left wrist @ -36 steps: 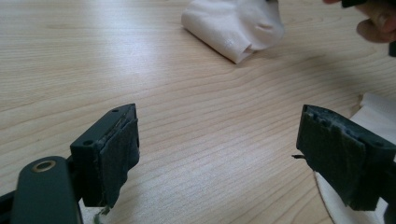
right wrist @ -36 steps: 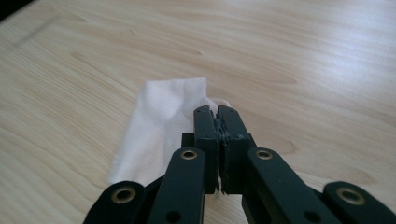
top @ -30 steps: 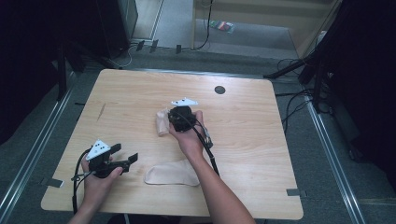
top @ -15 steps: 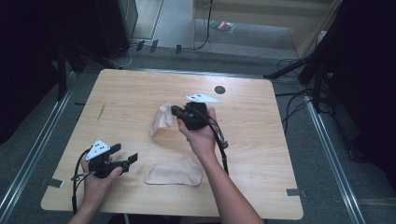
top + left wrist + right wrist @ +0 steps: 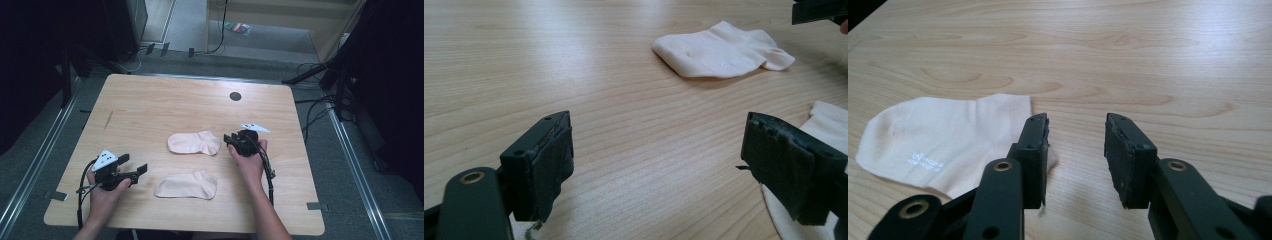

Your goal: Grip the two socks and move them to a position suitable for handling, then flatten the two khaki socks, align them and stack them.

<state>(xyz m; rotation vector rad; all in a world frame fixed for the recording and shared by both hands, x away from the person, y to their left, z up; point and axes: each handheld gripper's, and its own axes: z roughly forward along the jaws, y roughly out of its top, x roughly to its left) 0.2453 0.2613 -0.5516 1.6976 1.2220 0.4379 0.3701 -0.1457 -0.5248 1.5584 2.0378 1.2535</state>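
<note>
Two pale pink socks lie flat on the wooden table (image 5: pixel 150 105). The farther sock (image 5: pixel 194 142) (image 5: pixel 948 140) (image 5: pixel 724 50) has its cuff toward my right gripper (image 5: pixel 231 141) (image 5: pixel 1077 150). That gripper's jaws have just been opening. They stand apart over bare wood, with the left jaw beside the cuff's edge and nothing between them. The nearer sock (image 5: pixel 186 184) (image 5: pixel 829 125) lies just right of my left gripper (image 5: pixel 133 164) (image 5: pixel 659 160), which is open wide, low over the table and holds nothing.
A small dark round hole (image 5: pixel 235 96) sits near the table's far edge. Cables trail from both grippers toward the near edge. Dark floor, metal rails and cables surround the table.
My right gripper moved right and toward the near edge, lowering the sock it held. The sock now lies flat and the jaws have parted. My left gripper has stayed put.
</note>
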